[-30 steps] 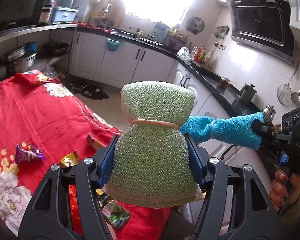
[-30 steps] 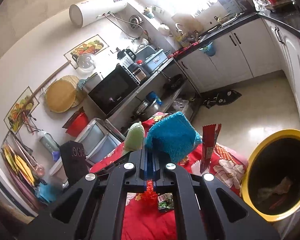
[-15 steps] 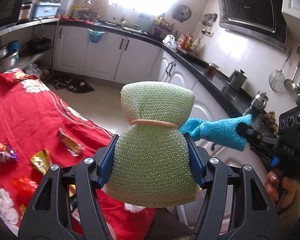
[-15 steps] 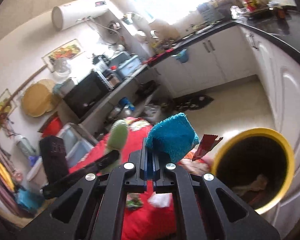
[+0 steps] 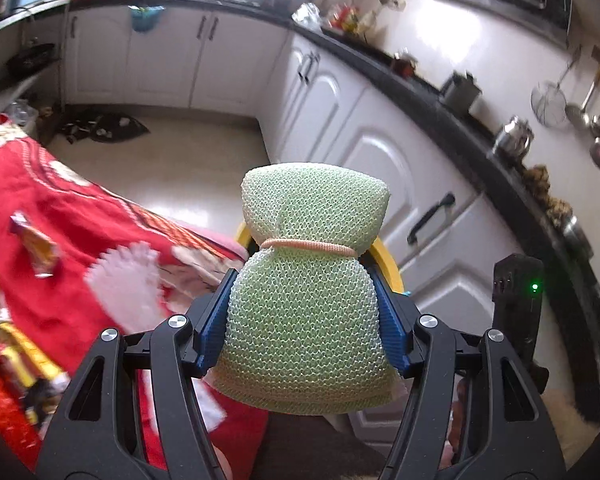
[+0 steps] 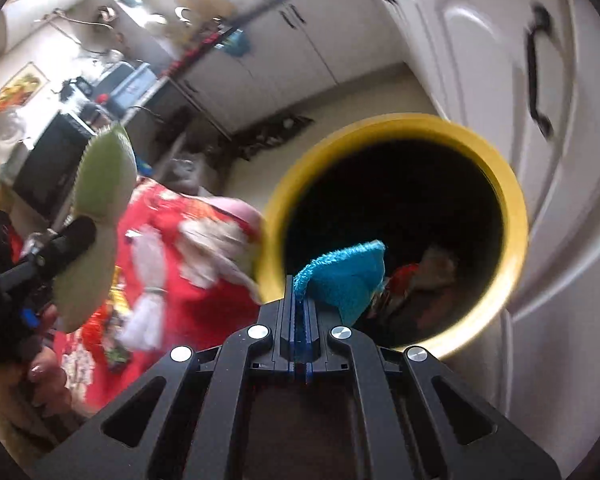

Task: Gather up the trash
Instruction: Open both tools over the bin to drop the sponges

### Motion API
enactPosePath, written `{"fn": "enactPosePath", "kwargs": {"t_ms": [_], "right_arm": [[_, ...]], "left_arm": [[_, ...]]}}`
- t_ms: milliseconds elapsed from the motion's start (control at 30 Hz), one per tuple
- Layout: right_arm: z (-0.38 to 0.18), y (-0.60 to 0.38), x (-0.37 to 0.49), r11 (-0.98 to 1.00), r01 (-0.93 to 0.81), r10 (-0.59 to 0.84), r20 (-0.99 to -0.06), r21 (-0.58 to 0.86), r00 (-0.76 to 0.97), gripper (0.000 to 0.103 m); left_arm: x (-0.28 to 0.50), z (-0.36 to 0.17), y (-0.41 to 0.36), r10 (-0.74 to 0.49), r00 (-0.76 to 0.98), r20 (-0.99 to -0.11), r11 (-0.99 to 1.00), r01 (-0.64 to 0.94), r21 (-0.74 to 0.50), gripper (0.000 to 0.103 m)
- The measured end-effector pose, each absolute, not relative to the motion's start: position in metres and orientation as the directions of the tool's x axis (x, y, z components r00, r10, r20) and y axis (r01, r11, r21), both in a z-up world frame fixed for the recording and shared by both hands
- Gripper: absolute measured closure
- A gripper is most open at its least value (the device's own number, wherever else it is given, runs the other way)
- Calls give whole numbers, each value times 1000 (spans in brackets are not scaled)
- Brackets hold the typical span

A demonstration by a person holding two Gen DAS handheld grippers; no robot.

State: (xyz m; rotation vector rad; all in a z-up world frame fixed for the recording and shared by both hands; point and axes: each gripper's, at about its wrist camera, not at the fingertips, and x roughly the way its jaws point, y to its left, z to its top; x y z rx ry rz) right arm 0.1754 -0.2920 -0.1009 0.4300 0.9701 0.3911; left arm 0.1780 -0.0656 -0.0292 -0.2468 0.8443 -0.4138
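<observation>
My right gripper is shut on a blue cloth and hangs over the dark mouth of a yellow bin. A red wrapper shows just behind the cloth, inside the bin's opening; whether the cloth still pinches it I cannot tell. My left gripper is shut on a green mesh sponge, which hides most of the bin's yellow rim. In the right wrist view the sponge stands at the left, above the table.
A red flowered tablecloth covers the table left of the bin, with snack wrappers and a white scrap on it. White cabinets under a black counter stand close behind the bin. A hand holds the left gripper.
Both grippers have dropped and tilted down. The right one has come from above the table to the bin's mouth with the blue cloth; the red wrapper beside the cloth now sits low behind it.
</observation>
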Motion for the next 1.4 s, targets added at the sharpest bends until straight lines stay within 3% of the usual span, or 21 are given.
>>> {"fn": "enactPosePath", "kwargs": {"t_ms": [267,600,1200,1400], "right_arm": [[-124,-304,176,865,-37,453,-747,500,487,100],[-120,-326,175,865,45,410,-755,500,513,95],[-80,-314,171,895,-29,372,-712,444,596,54],[-58,-296,164,925,-85,336,-694,370,637,43]], "left_arm": [[206,-67,-102,-468,497,-731,884,266,-385,45],[215,-71,-98,-442,501,-744,897,221,-383,30],[190,-39,-39,-363,608,-706,922,126,-365,11],[179,-23,-19,-324,656,-681,931,94,-352,11]]}}
